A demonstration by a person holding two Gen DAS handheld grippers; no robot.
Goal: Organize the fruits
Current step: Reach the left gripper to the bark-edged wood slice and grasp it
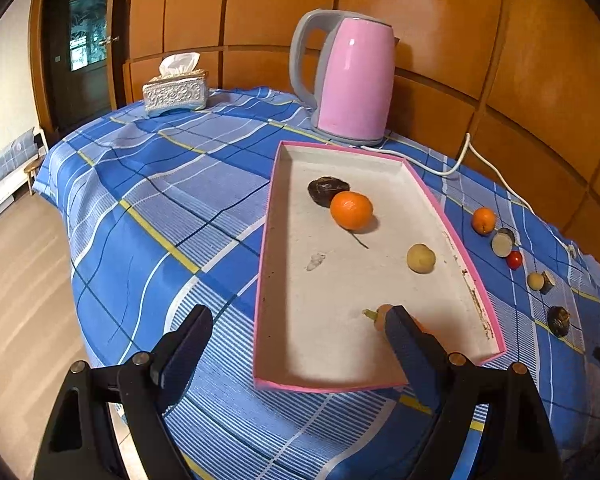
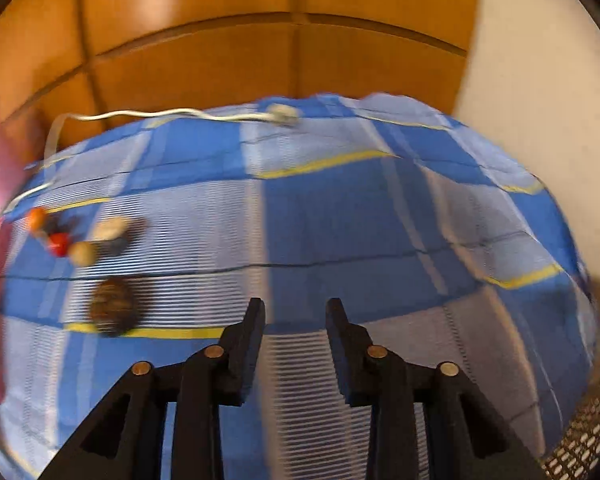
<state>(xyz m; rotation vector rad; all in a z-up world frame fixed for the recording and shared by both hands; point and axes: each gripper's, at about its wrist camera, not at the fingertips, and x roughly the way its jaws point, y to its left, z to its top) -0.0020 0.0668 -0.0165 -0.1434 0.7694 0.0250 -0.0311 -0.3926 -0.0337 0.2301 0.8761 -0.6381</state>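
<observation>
Tray (image 1: 440, 200) centre frame, pink rim, orange (image 1: 351, 210) inside upper half. Left gripper (image 1: 300, 320) jaws wide apart, empty, straddling tray's lower-left edge. Right gripper (image 2: 296, 312) jaws slightly parted, nothing between, over bare tablecloth (image 2: 340, 220); loose fruits (image 2: 60, 244) at left.

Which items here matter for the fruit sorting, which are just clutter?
Job:
pink tray
orange in the tray
yellowish fruit in the tray
small orange on the cloth
red fruit on the cloth

Clutter:
kettle
tissue box
white cord

Cloth left of tray (image 1: 266, 240) open; kettle (image 1: 352, 76) blocks behind.
</observation>
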